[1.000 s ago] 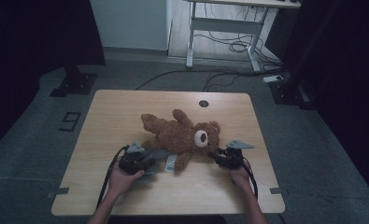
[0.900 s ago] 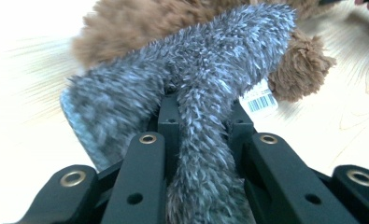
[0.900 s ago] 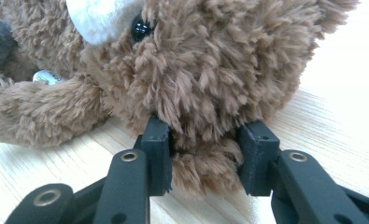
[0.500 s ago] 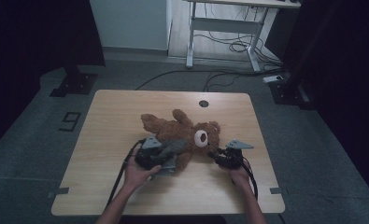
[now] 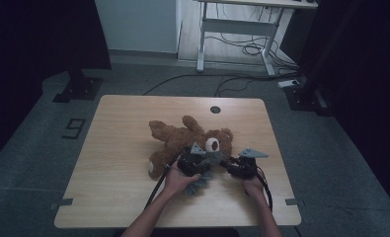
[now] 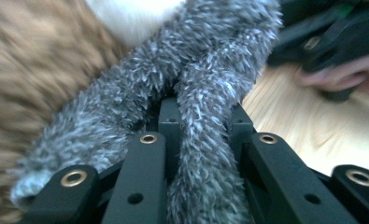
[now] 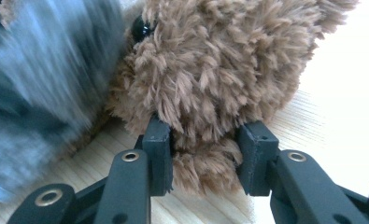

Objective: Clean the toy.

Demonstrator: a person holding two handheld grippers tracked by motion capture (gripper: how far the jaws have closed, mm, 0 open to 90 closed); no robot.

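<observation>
Brown plush teddy bear (image 5: 182,140) lying on its back near the middle of the pale wooden desk (image 5: 113,163), head toward the right, legs toward the left. Strip of shaggy grey plush fabric, likely a scarf (image 6: 196,93), draped at the bear's neck on the near side. Left gripper (image 5: 195,165) with jaws clamped together on that grey scarf, pile bulging out either side of the pads. Right gripper (image 5: 237,165) with jaws partly closed and pressed into the brown fur at the bear's head (image 7: 210,88), steadying it. Probably very light, soft and squashy all over, nothing fragile, no slip risk thanks to the long pile; likely to drag or roll if pulled one-handed. Best hold: a pinch on a fold of scarf, with the head pinned.
</observation>
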